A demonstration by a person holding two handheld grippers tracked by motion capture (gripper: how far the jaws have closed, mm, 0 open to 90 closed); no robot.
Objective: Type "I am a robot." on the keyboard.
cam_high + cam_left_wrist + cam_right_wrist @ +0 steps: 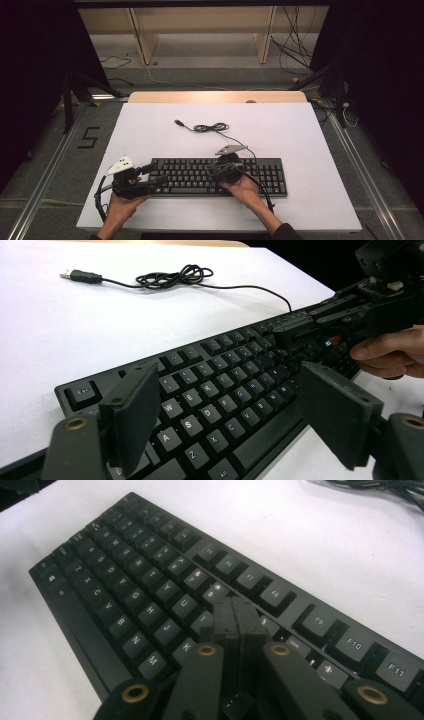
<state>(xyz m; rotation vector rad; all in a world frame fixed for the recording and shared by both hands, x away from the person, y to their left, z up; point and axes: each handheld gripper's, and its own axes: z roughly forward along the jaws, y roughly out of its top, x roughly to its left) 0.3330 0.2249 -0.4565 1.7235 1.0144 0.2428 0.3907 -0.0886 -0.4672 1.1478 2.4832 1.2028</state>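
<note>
Your right gripper (235, 625) has its 2 jaws pressed together, empty, tips over the keyboard's (215, 175) middle keys. The keyboard lies lengthwise across the table (150, 130); your left gripper (227, 415), jaws spread, straddles its left end.

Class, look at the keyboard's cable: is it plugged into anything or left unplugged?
Unplugged. The cable lies partly coiled on the white table behind the keyboard, and its USB plug rests bare on the surface.
</note>
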